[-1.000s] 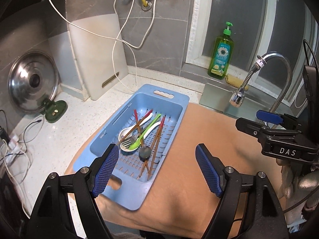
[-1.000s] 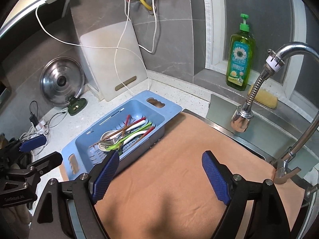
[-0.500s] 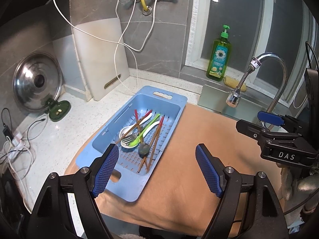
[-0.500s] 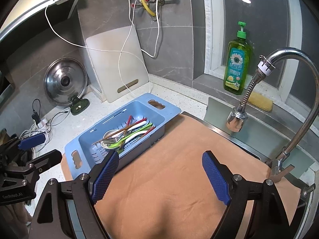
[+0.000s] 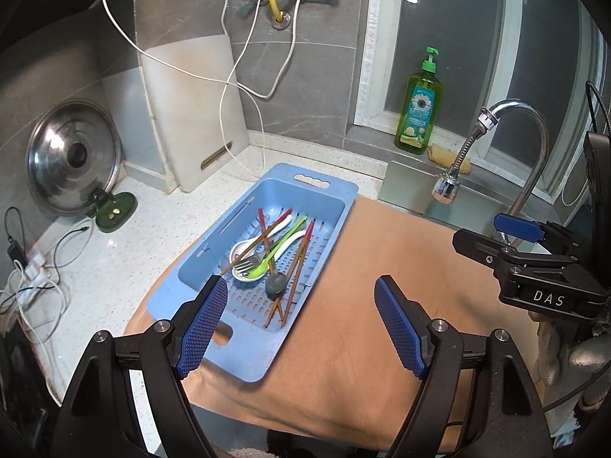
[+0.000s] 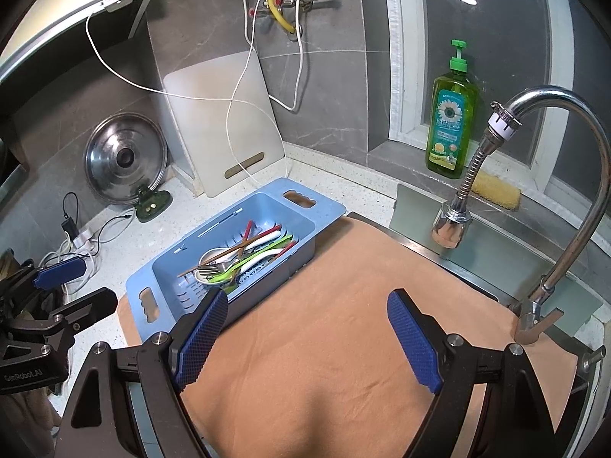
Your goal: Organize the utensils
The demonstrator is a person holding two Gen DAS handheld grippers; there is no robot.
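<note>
Utensils lie tangled in the blue basket on the cloth: light, stiff, slippery. Take chopsticks mid-shaft, spoons by handles. Both the left gripper and right gripper gape wide, empty, near the basket.

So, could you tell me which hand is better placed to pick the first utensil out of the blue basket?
Probably the left. The left gripper is open with the basket and utensils just ahead of it; the right gripper, also open, hangs over the bare cloth beside the basket.
</note>
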